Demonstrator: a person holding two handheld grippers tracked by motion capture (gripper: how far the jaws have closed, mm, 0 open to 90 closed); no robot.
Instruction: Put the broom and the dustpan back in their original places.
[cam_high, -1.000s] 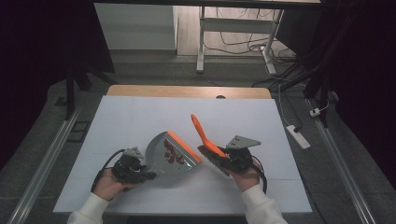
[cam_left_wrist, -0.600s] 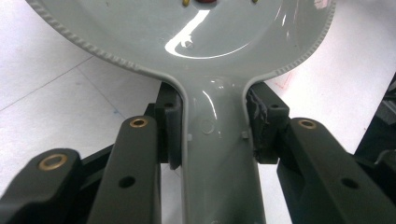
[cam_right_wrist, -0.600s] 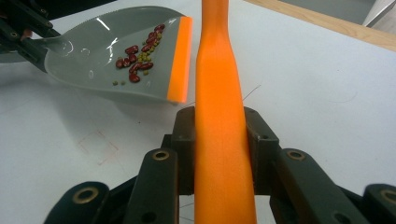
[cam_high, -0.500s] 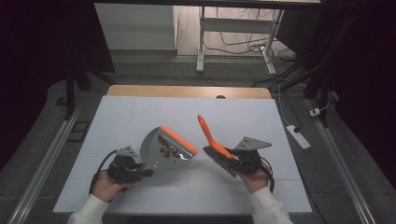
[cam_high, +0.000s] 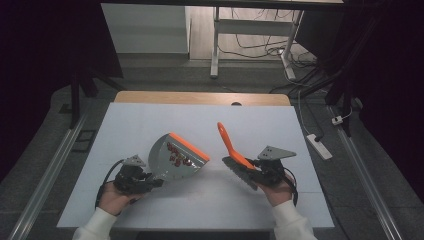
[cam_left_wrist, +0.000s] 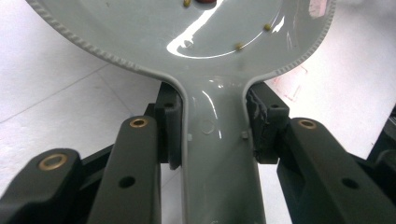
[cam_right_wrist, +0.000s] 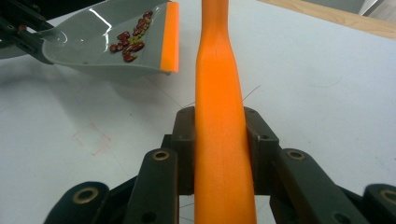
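A grey dustpan with an orange lip is held off the white table, a little left of centre. Red beans and a few small yellowish bits lie in it. My left gripper is shut on the dustpan's handle, one jaw on each side. My right gripper is shut on the orange handle of a brush; the handle points up and away, with the grey bristles low beside the gripper. In the right gripper view the brush handle rises between the jaws, with the dustpan off to the left.
The table's far edge is a wooden strip. A white power strip lies on the floor to the right, and metal rails run along both sides. Open white surface lies beyond and between the two tools.
The right gripper has carried the brush to the right, away from the dustpan's lip. The left gripper and dustpan have shifted slightly left, so a gap has opened between the tools.
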